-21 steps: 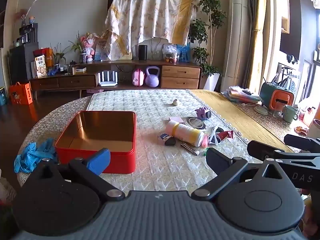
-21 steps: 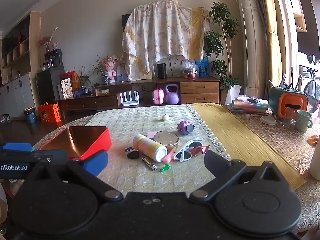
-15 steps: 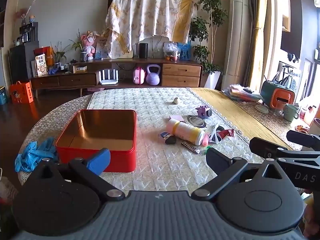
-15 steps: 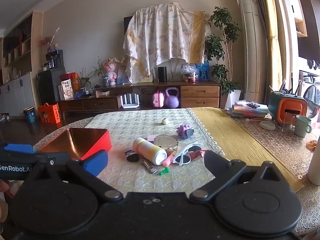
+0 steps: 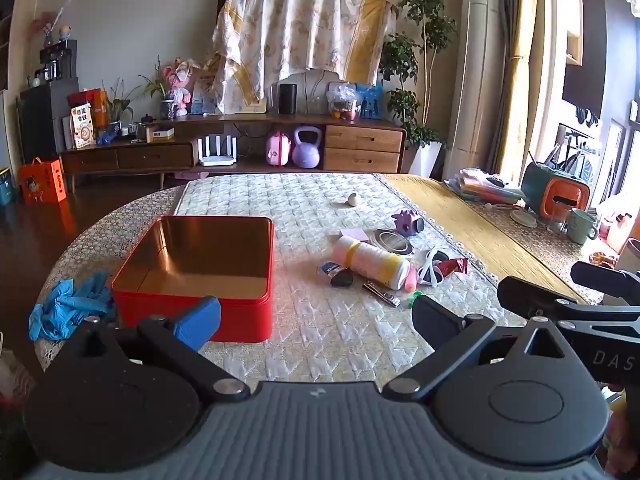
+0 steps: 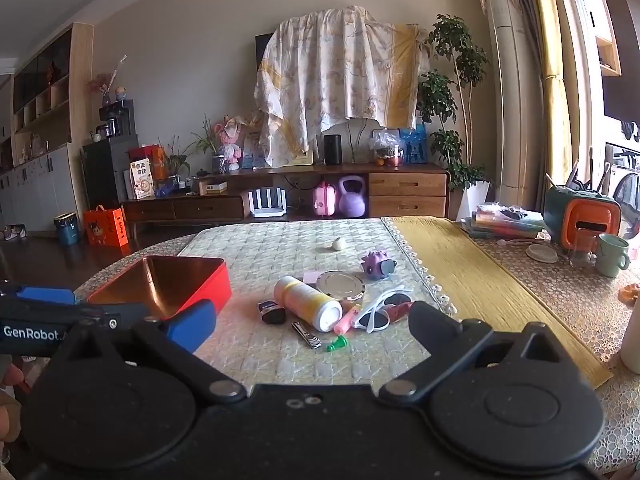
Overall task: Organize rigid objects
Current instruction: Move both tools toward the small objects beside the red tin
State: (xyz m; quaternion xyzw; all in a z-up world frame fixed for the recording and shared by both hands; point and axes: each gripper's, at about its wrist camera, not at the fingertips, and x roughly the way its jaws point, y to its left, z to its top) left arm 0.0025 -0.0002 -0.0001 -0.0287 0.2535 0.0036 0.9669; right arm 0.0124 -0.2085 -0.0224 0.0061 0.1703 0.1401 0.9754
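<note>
Quilted table (image 5: 320, 332), round-ended, with a yellow runner (image 5: 472, 232) down its right side. On the left half, red tin (image 5: 192, 304), lid off, bare gold inside, nothing in it. Blue gloves (image 5: 68, 308) crumpled just left of the tin, at the table edge.

Right of the tin, a loose cluster: bottle (image 5: 370, 258) lying on its side; round metal lid (image 5: 392, 240) just behind it; purple toy (image 5: 408, 222) further back; white sunglasses (image 5: 432, 266) at the bottle's right end, touching a red wrapper (image 5: 454, 266). Smaller still: nail clipper (image 5: 381, 294) in front of the bottle, dark pebble-like piece (image 5: 341, 279) at its left end, green cap (image 6: 338, 345) near the clipper. Alone toward the far side, a small pale lump (image 5: 352, 199).

Left gripper (image 5: 316, 320) spread wide, holding nothing, low over the near edge in front of the tin. Right gripper (image 6: 312, 330) likewise spread wide and empty, facing the cluster, well short of it.
</note>
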